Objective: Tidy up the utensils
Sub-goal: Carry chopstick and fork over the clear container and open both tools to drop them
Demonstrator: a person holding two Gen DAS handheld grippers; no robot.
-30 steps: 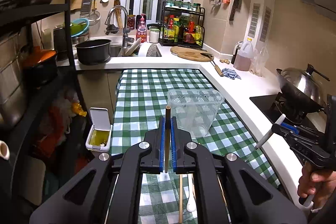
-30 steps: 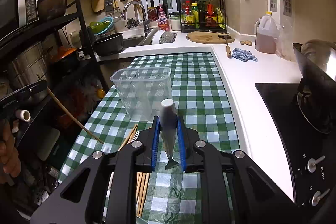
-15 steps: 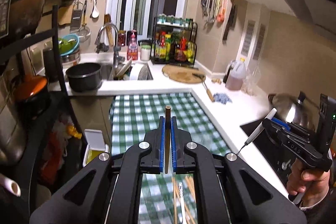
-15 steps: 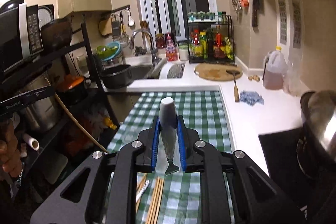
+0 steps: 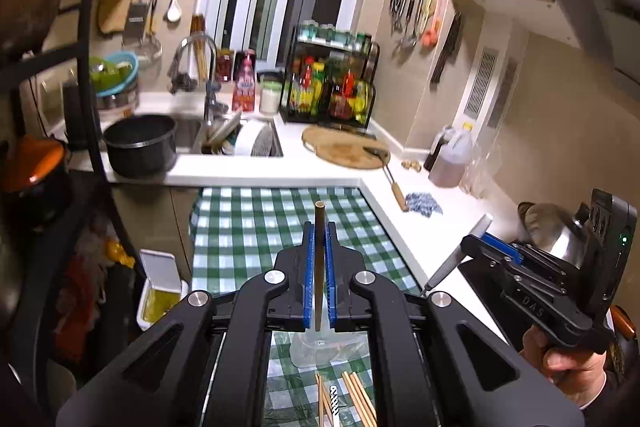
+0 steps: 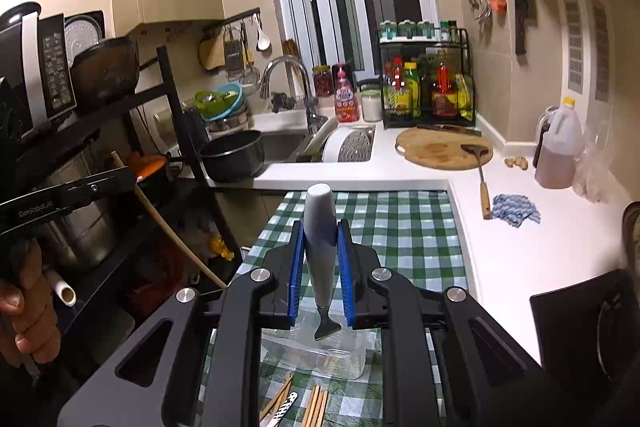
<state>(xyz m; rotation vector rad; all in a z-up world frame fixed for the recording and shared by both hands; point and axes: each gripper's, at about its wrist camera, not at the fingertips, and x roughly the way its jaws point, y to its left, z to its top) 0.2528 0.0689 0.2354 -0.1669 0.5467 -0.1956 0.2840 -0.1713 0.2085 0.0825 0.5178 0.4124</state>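
The left gripper (image 5: 319,279) has its jaws clamped on a single wooden chopstick (image 5: 319,247), which stands upright between the blue pads with its blunt end poking out above them. The right gripper (image 6: 320,275) has its jaws clamped on the grey handle of a utensil (image 6: 319,227), its narrow metal end pointing down toward the clear plastic container (image 6: 340,359). That container stands on the green checked tabletop (image 6: 400,227), directly below both grippers and partly hidden by them. Through its wall something pale and stick-like may lie inside, but it is too blurred to be sure.

On the near side of the container, loose on the cloth, lie several more chopsticks (image 6: 316,407) and a striped-handled utensil (image 6: 286,405), not yet sorted.

Judging by this, the step in hand is carrying one utensil in each gripper to the container, both held above it. The next move likely calls for lining each piece over the open mouth, lowering until the tip is inside the rim, then parting the jaws. The thin chopstick could glance off the rim if it is tilted.

Beyond the container, a black pot (image 5: 140,147) sits by the sink.
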